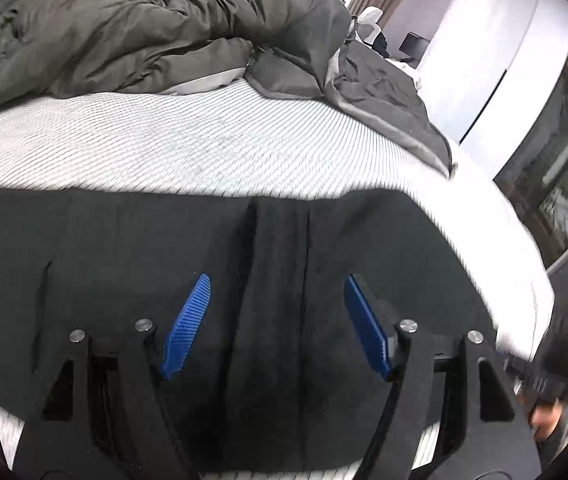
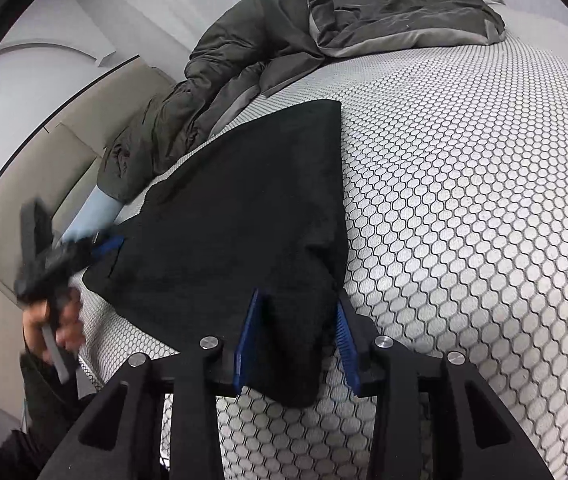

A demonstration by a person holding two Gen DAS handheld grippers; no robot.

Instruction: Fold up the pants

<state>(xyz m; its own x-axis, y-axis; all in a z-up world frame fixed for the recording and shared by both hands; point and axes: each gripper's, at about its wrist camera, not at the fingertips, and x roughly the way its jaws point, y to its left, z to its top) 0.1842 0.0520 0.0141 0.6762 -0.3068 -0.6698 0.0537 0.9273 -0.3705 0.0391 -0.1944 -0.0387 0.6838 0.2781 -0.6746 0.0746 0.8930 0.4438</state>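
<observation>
Right hand-held gripper [image 2: 297,304] around black pants [image 2: 244,208]; left hand-held gripper [image 1: 276,292] spread apart above them

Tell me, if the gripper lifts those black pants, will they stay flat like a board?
Probably not. The black pants look like soft cloth, bunching where they sit between the right gripper fingers, so they would likely droop. On the mattress they lie flat, so they probably drape rather than spring back.
</observation>
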